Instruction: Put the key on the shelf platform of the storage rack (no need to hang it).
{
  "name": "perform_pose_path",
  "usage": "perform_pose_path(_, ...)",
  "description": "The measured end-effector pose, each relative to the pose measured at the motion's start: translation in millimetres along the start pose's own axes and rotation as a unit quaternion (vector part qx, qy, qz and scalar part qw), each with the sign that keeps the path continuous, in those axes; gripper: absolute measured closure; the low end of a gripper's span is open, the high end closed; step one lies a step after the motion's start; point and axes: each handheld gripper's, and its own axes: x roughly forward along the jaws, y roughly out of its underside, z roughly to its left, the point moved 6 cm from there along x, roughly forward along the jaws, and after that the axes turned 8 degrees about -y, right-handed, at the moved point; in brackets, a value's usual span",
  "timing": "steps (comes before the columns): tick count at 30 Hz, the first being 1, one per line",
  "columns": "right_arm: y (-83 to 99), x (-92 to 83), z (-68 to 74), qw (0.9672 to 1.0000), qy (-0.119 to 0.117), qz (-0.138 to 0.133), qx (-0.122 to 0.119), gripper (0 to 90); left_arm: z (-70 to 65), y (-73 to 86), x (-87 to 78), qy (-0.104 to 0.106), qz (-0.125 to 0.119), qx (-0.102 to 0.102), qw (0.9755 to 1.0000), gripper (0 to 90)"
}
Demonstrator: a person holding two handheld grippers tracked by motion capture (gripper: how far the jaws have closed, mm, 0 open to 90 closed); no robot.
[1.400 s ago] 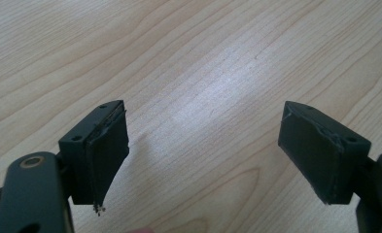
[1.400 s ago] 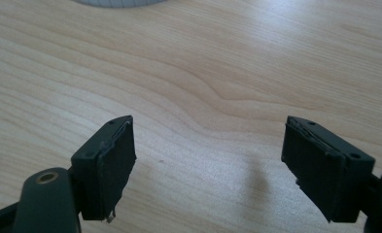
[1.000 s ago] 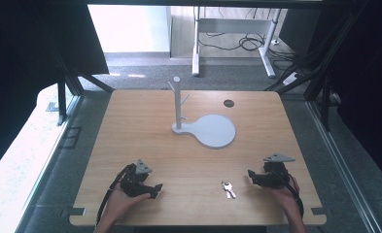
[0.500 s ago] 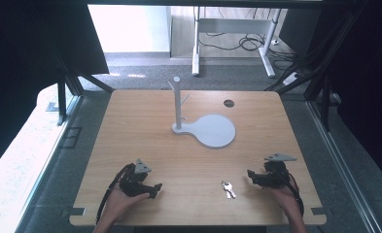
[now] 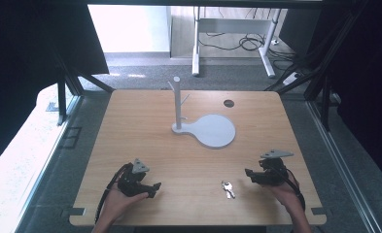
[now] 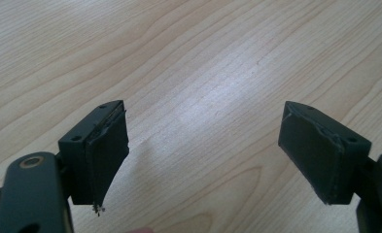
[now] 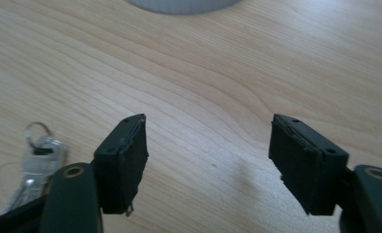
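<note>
We held both grippers low with jaws spread wide and holding nothing, the keys [image 7: 35, 162] lying just left of the right gripper [image 7: 208, 158], ready to grab.

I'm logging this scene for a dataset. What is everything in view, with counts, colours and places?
Light wooden table: one, centre of the high view.
Grey stand with upright pegged post and round flat base: one, table's middle, toward the far side.
Silver keys on a ring: one bunch, near edge, right of centre.
Dark round hole: one, far part of the tabletop.
White metal desk frame: one, on the floor beyond the table.
Left black tongs: open, near left, over bare wood.
Right black tongs: open, near right, beside the keys.
</note>
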Motion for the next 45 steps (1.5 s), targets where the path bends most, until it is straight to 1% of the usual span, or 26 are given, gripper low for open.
perform_pose_path(1, -4.9, -2.9, 2.6, 0.9999, -0.007, 0.01, -0.006, 34.3, 1.2, -0.2, -0.8, 0.0, -0.002, -0.002, 1.0, 18.7)
perform_pose_path(3, -6.6, -3.8, 3.4, 0.9998, -0.009, 0.014, -0.008, 34.9, 2.4, -0.2, -1.4, -0.001, -0.003, -0.003, 1.0, 18.7)
perform_pose_path(5, -12.0, -7.6, 6.6, 0.9995, -0.018, 0.022, -0.011, 36.0, 4.2, 0.1, -2.1, -0.001, -0.003, -0.005, 1.0, 18.7)
perform_pose_path(9, -19.5, -12.2, 10.2, 0.9991, -0.021, 0.032, -0.018, 36.7, 5.9, 0.3, -2.6, -0.002, -0.003, -0.007, 1.0, 18.7)
perform_pose_path(11, -25.0, -15.9, 13.6, 0.9987, -0.021, 0.038, -0.029, 38.2, 5.5, 0.3, -2.3, -0.002, -0.003, -0.008, 1.0, 18.7)
perform_pose_path(13, -28.7, -18.4, 16.3, 0.9983, -0.023, 0.039, -0.036, 39.4, 3.4, 0.4, -1.0, -0.001, -0.001, -0.003, 1.0, 18.7)
perform_pose_path(14, -28.7, -18.4, 16.3, 0.9983, -0.023, 0.039, -0.036, 39.4, 3.4, 0.4, -1.0, -0.001, -0.001, -0.003, 1.0, 18.7)
perform_pose_path(16, -31.8, -19.6, 19.5, 0.9977, -0.028, 0.043, -0.043, 40.2, 1.8, 0.3, -0.1, 0.0, 0.0, -0.001, 1.0, 18.7)
perform_pose_path(19, -36.7, -16.9, 27.1, 0.9951, -0.049, 0.06, -0.061, 42.4, 1.6, 0.5, 0.4, 0.0, 0.001, 0.0, 1.0, 18.7)
perform_pose_path(20, -36.7, -16.9, 27.1, 0.9951, -0.049, 0.06, -0.061, 42.4, 2.1, 0.6, 0.3, -0.001, 0.001, -0.001, 1.0, 18.7)
perform_pose_path(22, -40.9, -15.6, 32.0, 0.9938, -0.06, 0.065, -0.067, 44.0, 3.2, 0.7, -0.2, 0.0, 0.0, -0.002, 1.0, 18.7)
perform_pose_path(26, -43.9, -13.9, 35.6, 0.9927, -0.066, 0.07, -0.074, 45.4, 4.8, 1.0, -0.7, -0.002, 0.0, -0.004, 1.0, 18.7)
perform_pose_path(30, -45.6, -11.1, 43.2, 0.9902, -0.076, 0.082, -0.084, 48.8, 7.1, 0.8, -2.5, -0.003, -0.002, -0.008, 1.0, 18.7)
perform_pose_path(31, -46.0, -11.0, 45.8, 0.9889, -0.08, 0.088, -0.089, 49.4, 7.1, 0.8, -2.5, -0.003, -0.002, -0.008, 1.0, 18.7)
perform_pose_path(41, -53.6, -9.9, 59.3, 0.9862, -0.089, 0.094, -0.103, 49.8, 6.9, 1.1, -1.5, -0.003, -0.001, -0.003, 1.0, 18.7)
perform_pose_path(45, -56.4, -6.3, 64.5, 0.9844, -0.093, 0.101, -0.11, 49.5, 7.0, 1.2, -1.1, -0.003, -0.001, -0.003, 1.0, 18.7)
